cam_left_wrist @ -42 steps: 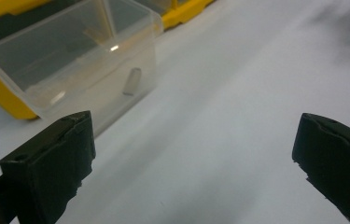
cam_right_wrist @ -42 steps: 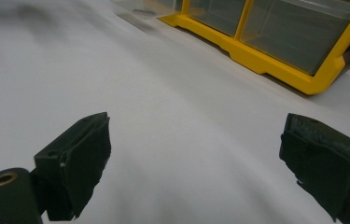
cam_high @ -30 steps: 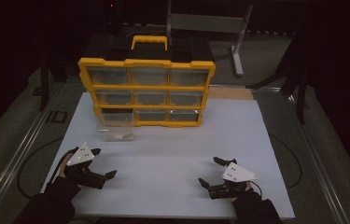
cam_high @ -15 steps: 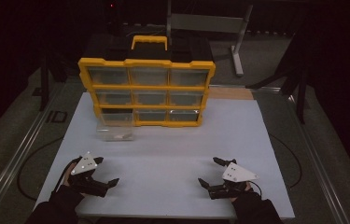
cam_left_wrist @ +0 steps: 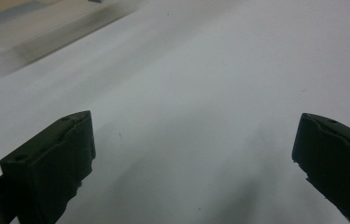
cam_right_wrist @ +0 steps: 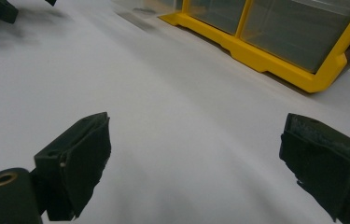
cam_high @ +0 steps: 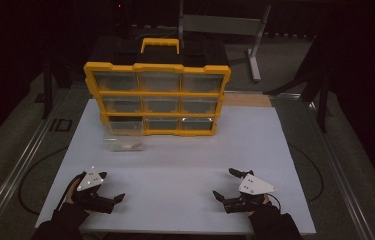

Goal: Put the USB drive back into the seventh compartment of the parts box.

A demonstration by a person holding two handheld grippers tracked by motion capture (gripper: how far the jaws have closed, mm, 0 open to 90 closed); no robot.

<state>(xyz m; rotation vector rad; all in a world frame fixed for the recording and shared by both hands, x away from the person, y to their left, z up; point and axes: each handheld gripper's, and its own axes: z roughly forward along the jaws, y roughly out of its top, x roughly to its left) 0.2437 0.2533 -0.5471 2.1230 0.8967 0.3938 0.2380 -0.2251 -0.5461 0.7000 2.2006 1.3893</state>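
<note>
Left tongs [cam_high: 114,194] nearer the person.

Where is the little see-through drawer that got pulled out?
In the high view, the clear drawer sits on the white table, sticking out of the bottom-left slot of the yellow organizer, ahead of the left claw.

You had very little to read here. The one mark that came close stood on the floor [cam_high: 35,145] left of the white table [cam_high: 255,150], beside the rail — pale characters [cam_high: 60,125] that looked like "ID", though the dim light left them uncertain. The yellow organizer [cam_high: 157,95] carried no legible brand on its frame or handle, and its clear drawers bore no labels you could make out. The grey plates on the left gripper [cam_high: 106,192] and the right gripper [cam_high: 226,184] showed only small dots — no letters or numbers.
</note>
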